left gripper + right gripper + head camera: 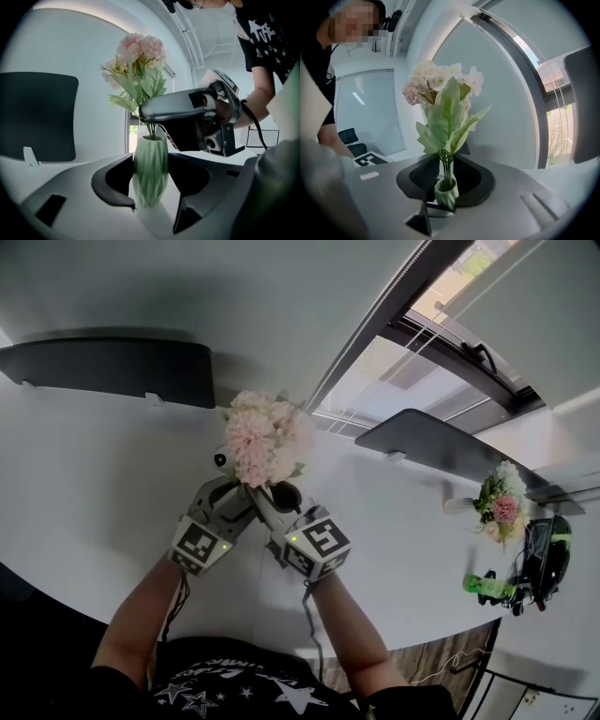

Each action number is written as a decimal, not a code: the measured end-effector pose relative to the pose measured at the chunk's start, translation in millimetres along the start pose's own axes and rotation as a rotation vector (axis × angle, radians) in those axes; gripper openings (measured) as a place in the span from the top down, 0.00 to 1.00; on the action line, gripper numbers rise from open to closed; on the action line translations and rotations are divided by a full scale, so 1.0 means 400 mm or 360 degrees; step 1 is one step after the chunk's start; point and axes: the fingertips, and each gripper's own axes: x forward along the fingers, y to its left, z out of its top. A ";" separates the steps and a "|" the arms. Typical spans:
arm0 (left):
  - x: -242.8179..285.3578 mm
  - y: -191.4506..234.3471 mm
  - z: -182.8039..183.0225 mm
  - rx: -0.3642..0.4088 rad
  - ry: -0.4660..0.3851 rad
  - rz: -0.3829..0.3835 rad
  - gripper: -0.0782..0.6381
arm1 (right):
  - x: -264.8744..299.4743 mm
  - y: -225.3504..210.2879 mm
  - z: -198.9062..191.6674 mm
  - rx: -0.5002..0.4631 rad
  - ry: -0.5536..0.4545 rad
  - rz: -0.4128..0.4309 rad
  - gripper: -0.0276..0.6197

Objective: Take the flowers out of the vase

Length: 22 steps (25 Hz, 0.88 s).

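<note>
The left tongs clasp the vase standing on the table. The right tongs pinch the flowers by their stems, just above its mouth. Both grips look set, but the stems are not yet lifted out.

No readable writing in any view

The left marker cube, at the rear of the left gripper, and the right marker cube, behind the right gripper, bear only black-and-white square patterns (no letters or numbers). Behind both, the white print on the person's black T-shirt is too distorted to read.
</note>
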 end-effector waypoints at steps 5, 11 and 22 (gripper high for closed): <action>0.002 0.002 -0.001 -0.0002 0.0003 -0.0004 0.56 | -0.016 0.011 0.064 0.0015 -0.0090 0.0016 0.82; 0.006 0.001 -0.001 0.0008 0.0021 -0.0008 0.56 | -0.047 0.027 0.132 -0.0003 -0.0185 0.0063 0.82; 0.006 -0.005 0.000 0.0062 0.0029 -0.0033 0.55 | -0.118 0.069 0.231 -0.0027 -0.0344 0.0027 0.82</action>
